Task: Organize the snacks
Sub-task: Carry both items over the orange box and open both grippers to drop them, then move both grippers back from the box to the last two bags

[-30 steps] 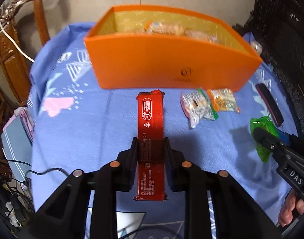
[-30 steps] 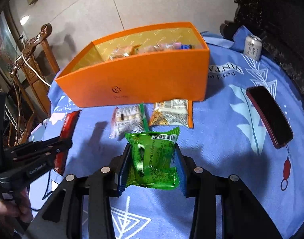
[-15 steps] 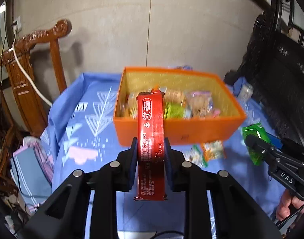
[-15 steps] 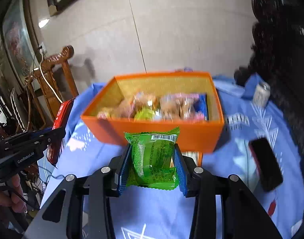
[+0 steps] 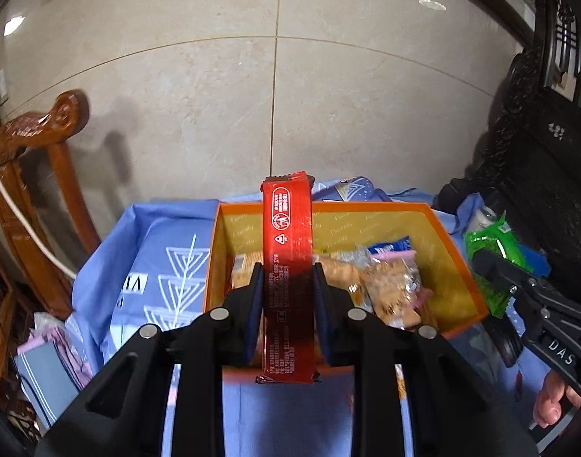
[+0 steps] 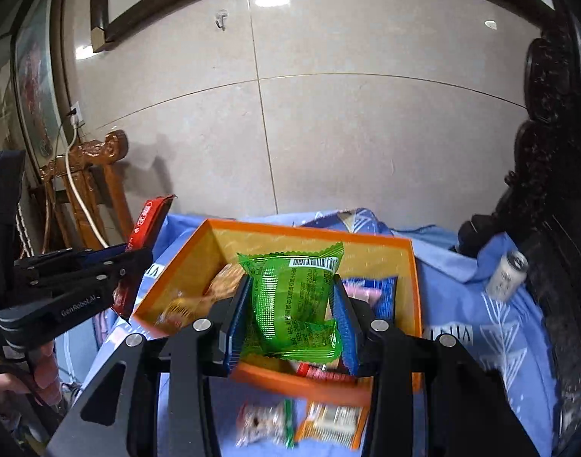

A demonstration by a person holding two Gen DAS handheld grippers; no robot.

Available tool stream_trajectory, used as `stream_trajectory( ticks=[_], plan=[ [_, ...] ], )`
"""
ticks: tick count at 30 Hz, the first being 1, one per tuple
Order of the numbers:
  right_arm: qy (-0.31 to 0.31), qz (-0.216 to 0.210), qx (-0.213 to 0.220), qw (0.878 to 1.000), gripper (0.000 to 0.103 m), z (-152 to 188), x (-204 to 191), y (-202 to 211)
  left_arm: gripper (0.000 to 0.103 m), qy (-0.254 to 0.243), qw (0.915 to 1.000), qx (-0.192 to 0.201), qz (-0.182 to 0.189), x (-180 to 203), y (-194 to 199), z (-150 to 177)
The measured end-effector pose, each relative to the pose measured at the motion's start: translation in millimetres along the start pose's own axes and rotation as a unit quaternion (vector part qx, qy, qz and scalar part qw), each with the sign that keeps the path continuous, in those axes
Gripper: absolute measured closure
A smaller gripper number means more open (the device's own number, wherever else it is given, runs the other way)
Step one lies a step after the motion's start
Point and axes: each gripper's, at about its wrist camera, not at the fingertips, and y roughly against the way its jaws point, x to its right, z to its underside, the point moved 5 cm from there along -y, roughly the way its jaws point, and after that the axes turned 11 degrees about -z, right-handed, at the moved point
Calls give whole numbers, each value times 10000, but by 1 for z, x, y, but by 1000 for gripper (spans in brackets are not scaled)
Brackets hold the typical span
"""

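Observation:
My left gripper (image 5: 288,285) is shut on a long red snack bar (image 5: 288,243) and holds it in the air above the near left part of the orange box (image 5: 458,270). My right gripper (image 6: 292,304) is shut on a green snack packet (image 6: 290,297), held above the orange box (image 6: 414,304). The box holds several wrapped snacks (image 5: 389,285). The right gripper with the green packet (image 5: 492,251) shows at the right of the left wrist view. The left gripper (image 6: 100,270) with the red bar (image 6: 146,221) shows at the left of the right wrist view.
Two snack packets (image 6: 267,422) (image 6: 332,419) lie on the blue tablecloth (image 6: 481,327) in front of the box. A drink can (image 6: 505,274) stands at the right. A wooden chair (image 5: 31,175) is at the left, dark carved furniture (image 5: 538,160) at the right, a tiled wall behind.
Both grippers have lifted their snacks off the table and moved forward, from in front of the box to above its opening. Both stay shut on their snacks.

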Motion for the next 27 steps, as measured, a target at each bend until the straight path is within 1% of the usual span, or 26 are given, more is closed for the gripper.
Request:
stream_trajectory(
  ticks=[2,3,4,5,6,7,8,12,15,20,23,27],
  plan=[
    [20,9,-31,10000,62,-6,5,-14,79,-56,10000,-74,-17,3,-14,-5],
    [34,-9,-55,10000,60,-7,6,-18,75,-111,9998,-167,-34,6,-23,-8],
    [54,15,-112,9999,55,-8,8,-25,64,-139,9996,-222,-90,7,-29,-10],
    [52,49,-157,9999,45,-9,9,-29,28,-134,9993,-267,-217,8,-34,-11],
    [24,122,-157,9998,22,-10,11,-31,5,-35,9990,-217,-399,5,-35,-13],
    [-44,197,-65,9998,13,-11,13,-29,4,102,9985,-48,-543,1,-31,-15],
    [-74,149,-41,9999,13,-11,12,-28,4,146,9984,8,-548,0,-30,-17],
    [-139,115,-65,9998,13,-4,11,-25,4,245,9986,-103,-467,-2,-30,-15],
    [-168,87,-81,9998,13,2,8,-19,4,203,9986,-138,-477,-1,-26,-12],
    [-195,68,-51,9998,13,9,2,-6,4,206,9988,-79,-433,1,-12,-9],
    [-254,77,16,9996,13,16,0,10,4,159,9990,-50,-419,4,0,-3],
    [-251,67,81,9996,13,33,-2,33,4,181,9991,-139,-351,4,13,17]
  ],
)
